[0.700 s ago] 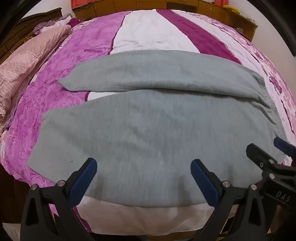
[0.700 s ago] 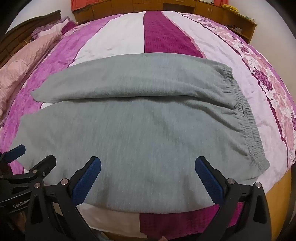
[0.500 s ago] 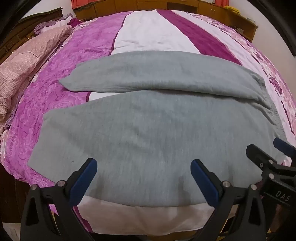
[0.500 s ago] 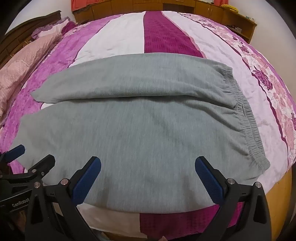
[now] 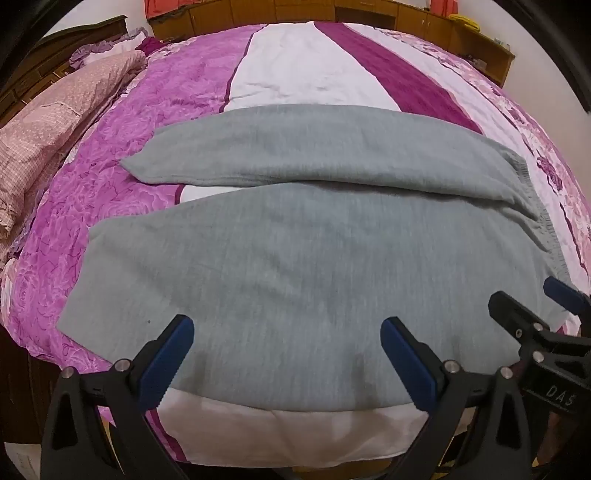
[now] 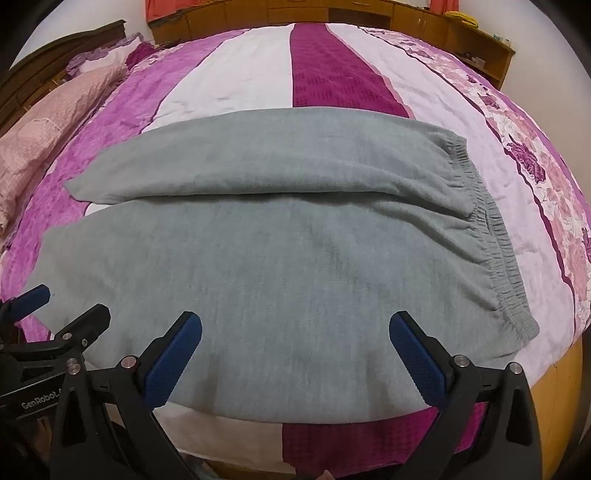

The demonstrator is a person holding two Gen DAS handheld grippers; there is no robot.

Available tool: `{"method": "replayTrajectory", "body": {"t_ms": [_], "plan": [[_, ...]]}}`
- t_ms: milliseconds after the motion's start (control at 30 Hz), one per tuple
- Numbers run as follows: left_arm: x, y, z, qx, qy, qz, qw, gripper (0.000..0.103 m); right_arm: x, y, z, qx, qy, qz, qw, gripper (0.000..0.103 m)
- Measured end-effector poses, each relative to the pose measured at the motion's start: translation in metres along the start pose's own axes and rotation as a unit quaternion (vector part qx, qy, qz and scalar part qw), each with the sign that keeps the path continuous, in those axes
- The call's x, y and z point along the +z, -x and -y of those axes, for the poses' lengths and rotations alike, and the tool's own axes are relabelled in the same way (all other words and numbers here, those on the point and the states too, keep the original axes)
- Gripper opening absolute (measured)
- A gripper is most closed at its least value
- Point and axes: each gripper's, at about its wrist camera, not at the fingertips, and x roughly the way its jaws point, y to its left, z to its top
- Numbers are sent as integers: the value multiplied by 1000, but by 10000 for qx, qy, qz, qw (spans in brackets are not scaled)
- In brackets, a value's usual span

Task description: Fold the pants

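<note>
Grey sweatpants (image 5: 295, 266) lie flat across the bed, also seen in the right wrist view (image 6: 280, 258). The elastic waistband (image 6: 495, 236) is at the right, the two legs run to the left, and the far leg (image 5: 295, 147) lies slightly apart from the near one. My left gripper (image 5: 288, 354) is open and empty above the near edge of the near leg. My right gripper (image 6: 295, 350) is open and empty above the near edge, closer to the waistband. Each gripper shows at the edge of the other's view.
The bedspread (image 5: 303, 74) has purple, white and magenta stripes. A pink quilt (image 5: 48, 122) is bunched at the far left. Wooden cabinets (image 6: 332, 14) stand behind the bed. The bed's near edge (image 6: 332, 443) is just below the grippers.
Both grippers have barely moved; the views have shifted very slightly. The pants lie as before and both grippers stay open.
</note>
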Motion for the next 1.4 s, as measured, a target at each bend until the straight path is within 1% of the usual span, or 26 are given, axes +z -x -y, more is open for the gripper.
{"method": "replayTrajectory", "body": {"t_ms": [1067, 1400], "plan": [[6, 7, -8, 21, 59, 90, 9999, 103, 3, 4, 0, -2, 2, 34, 10000, 98], [13, 7, -13, 38, 48, 117, 9999, 103, 14, 4, 3, 10, 23, 64, 10000, 98]]}}
